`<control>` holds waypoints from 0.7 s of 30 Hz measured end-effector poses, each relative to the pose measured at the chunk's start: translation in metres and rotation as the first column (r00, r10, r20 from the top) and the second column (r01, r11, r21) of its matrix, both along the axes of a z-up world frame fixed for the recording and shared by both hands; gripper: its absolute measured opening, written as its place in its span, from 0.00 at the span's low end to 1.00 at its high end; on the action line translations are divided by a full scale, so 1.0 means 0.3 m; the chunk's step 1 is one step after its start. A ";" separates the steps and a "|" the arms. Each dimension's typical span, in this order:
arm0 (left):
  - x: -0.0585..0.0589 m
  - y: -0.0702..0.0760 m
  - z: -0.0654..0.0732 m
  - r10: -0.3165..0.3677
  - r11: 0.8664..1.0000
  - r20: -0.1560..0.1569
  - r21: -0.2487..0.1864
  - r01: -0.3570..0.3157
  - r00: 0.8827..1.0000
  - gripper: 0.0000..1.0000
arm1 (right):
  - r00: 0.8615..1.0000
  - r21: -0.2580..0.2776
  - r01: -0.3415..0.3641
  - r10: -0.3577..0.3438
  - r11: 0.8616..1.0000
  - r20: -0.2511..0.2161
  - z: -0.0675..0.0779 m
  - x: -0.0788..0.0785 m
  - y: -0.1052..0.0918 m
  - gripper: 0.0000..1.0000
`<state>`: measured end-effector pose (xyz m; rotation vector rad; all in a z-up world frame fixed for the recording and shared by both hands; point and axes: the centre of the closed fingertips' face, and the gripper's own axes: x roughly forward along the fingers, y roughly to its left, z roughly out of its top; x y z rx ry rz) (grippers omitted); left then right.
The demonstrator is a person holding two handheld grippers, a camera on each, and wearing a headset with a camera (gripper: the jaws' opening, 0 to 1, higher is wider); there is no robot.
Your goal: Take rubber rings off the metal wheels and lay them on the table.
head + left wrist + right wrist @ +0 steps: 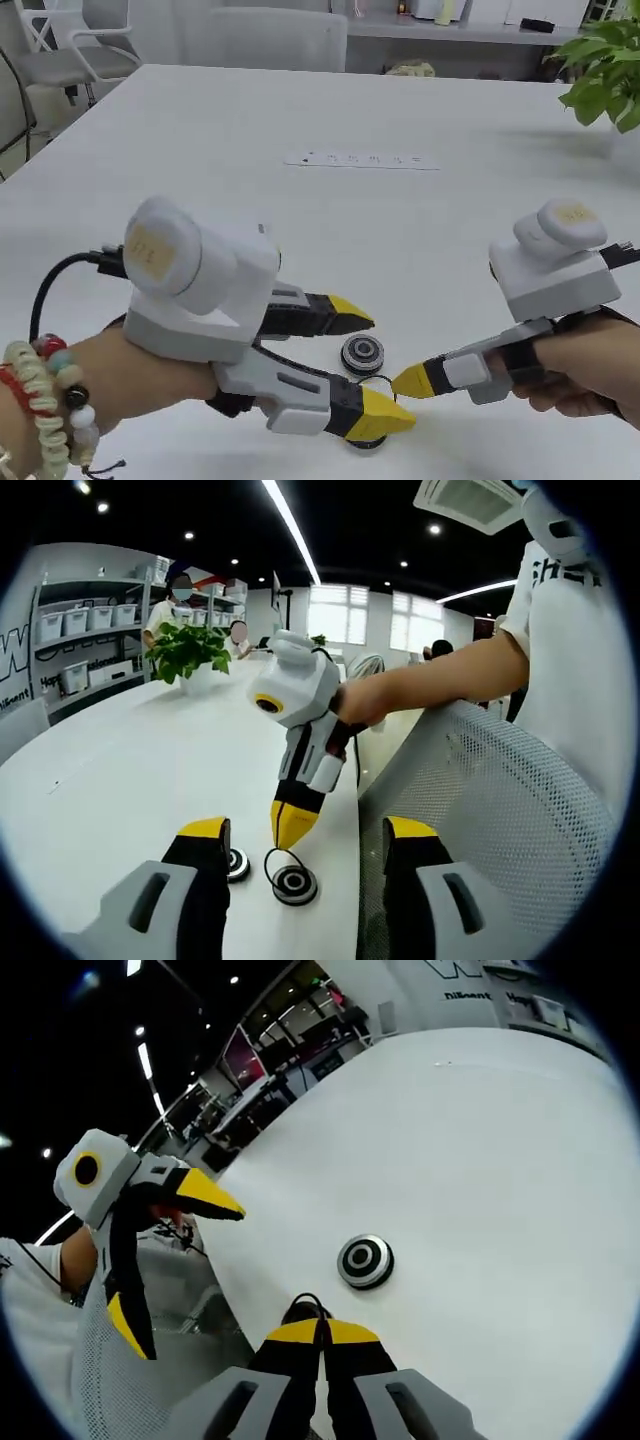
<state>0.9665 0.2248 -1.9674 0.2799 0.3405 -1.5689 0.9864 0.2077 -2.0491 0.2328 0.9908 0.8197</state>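
1. My right gripper (292, 830) is pinched shut, its yellow tips together. As far as I can judge from the left gripper view, it holds a thin black rubber ring (268, 862). The loop runs from the tips down to the metal wheel (295, 884) directly beneath them.
2. My left gripper (168, 1260) stands wide and holds nothing. It hovers over the work with one jaw on either side.
3. The metal wheel lies flat on the white table (400, 220) between the left jaws, close to the near edge.
4. A second wheel (362, 353) also lies flat, just beside the left gripper's far jaw and ahead of the right tips. I cannot tell whether it carries a ring.
5. Because the metal wheel lies flat with its axle upright, I judge the ring must come off upward, away from the table. The left gripper is free and nearest, so it is the one to pin the wheel down.
6. Unpinned, the wheel may lift along with the ring.
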 end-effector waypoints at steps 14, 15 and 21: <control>-0.020 0.167 0.089 0.012 0.996 0.098 0.082 -0.020 0.995 0.74 | 0.998 0.034 0.017 -0.019 0.999 0.054 0.046 0.023 -0.006 0.00; -0.020 0.178 0.092 0.016 0.996 0.101 0.085 -0.025 0.995 0.75 | 0.998 0.038 0.019 -0.021 0.999 0.059 0.051 0.025 -0.006 0.00; -0.010 0.269 0.087 0.103 0.988 0.126 0.099 -0.116 0.987 0.75 | 0.997 0.052 0.023 -0.027 0.998 0.074 0.071 0.031 -0.003 0.00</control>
